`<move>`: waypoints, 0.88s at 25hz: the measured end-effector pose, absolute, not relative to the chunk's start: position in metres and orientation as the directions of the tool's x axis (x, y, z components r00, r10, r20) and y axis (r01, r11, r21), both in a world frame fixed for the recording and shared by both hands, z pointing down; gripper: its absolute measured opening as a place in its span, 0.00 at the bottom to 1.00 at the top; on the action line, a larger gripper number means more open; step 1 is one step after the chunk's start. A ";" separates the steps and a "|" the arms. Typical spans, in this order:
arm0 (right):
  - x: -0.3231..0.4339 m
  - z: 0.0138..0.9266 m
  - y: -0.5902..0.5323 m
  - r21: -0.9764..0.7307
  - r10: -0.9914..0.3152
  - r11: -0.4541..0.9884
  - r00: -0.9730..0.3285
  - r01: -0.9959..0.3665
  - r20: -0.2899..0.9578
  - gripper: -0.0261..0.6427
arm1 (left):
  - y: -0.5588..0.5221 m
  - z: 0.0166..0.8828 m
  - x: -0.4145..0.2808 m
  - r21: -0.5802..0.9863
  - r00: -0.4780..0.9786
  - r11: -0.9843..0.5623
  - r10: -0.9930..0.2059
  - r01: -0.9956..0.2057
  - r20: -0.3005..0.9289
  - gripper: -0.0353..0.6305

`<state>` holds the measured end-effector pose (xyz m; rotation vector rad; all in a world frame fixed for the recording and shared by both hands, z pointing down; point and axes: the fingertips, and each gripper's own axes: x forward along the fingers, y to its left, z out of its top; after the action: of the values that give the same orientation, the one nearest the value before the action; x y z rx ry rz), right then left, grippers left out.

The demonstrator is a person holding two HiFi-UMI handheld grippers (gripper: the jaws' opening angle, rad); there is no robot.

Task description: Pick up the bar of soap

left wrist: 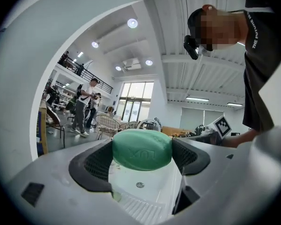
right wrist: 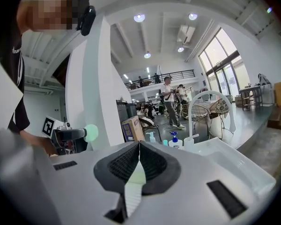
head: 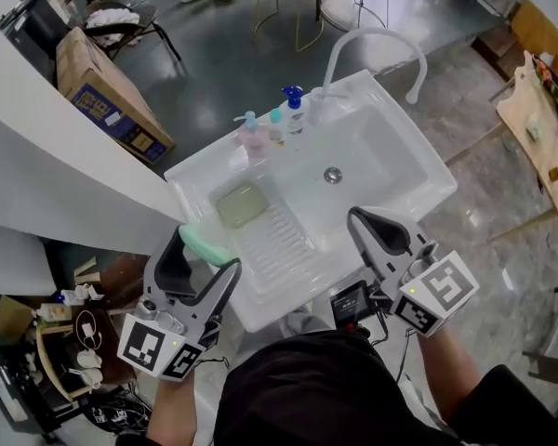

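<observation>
Soap (left wrist: 141, 150): smooth, waxy, matt.
My left pads (left wrist: 96, 165): black, dimpled, rubbery.
Sink (head: 391, 137): glossy white, smooth.
Drain (head: 332, 175): shiny metal.

The soap (left wrist: 142, 149) is a smooth, mint-green oval bar with letters pressed into its face. It lies level and crosswise, pinched at both ends between the jaws of the left hand-held gripper (head: 207, 252), held in the air over the front left edge of the sink (head: 181, 189).

Looking down at a white rectangular ceramic sink (head: 397, 152). Got an oval mint-green soap bar (head: 201, 243) pinched in the left gripper (head: 207, 249) over its left rim. Holding the right gripper (head: 355, 216), jaws pressed together, at the front rim.
</observation>
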<state>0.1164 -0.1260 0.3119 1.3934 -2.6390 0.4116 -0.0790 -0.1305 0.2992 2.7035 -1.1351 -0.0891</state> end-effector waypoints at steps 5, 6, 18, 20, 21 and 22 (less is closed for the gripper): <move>0.117 0.319 -0.119 -0.189 -0.776 0.554 -0.585 -0.811 0.236 0.05 | -0.109 0.297 -0.077 0.222 0.696 -0.675 -0.718 -0.704 0.024 0.63; 0.117 0.319 -0.117 -0.191 -0.774 0.556 -0.588 -0.809 0.235 0.05 | -0.106 0.297 -0.076 0.220 0.695 -0.674 -0.719 -0.705 0.025 0.63; 0.117 0.331 -0.088 -0.224 -0.765 0.559 -0.601 -0.798 0.233 0.05 | -0.081 0.292 -0.064 0.227 0.694 -0.675 -0.720 -0.702 0.006 0.63; 0.113 0.331 -0.083 -0.223 -0.762 0.563 -0.605 -0.796 0.231 0.05 | -0.075 0.288 -0.064 0.224 0.697 -0.680 -0.717 -0.699 -0.004 0.63; 0.112 0.330 -0.079 -0.223 -0.763 0.564 -0.605 -0.795 0.229 0.05 | -0.071 0.285 -0.064 0.222 0.697 -0.682 -0.717 -0.697 -0.011 0.63; 0.111 0.328 -0.076 -0.221 -0.763 0.565 -0.605 -0.795 0.226 0.05 | -0.067 0.283 -0.065 0.220 0.697 -0.683 -0.717 -0.697 -0.020 0.63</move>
<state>0.1105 -0.0756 0.3284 1.3420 -2.6849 0.4609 -0.0652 -0.0666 0.2825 2.7099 -1.1418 -0.1544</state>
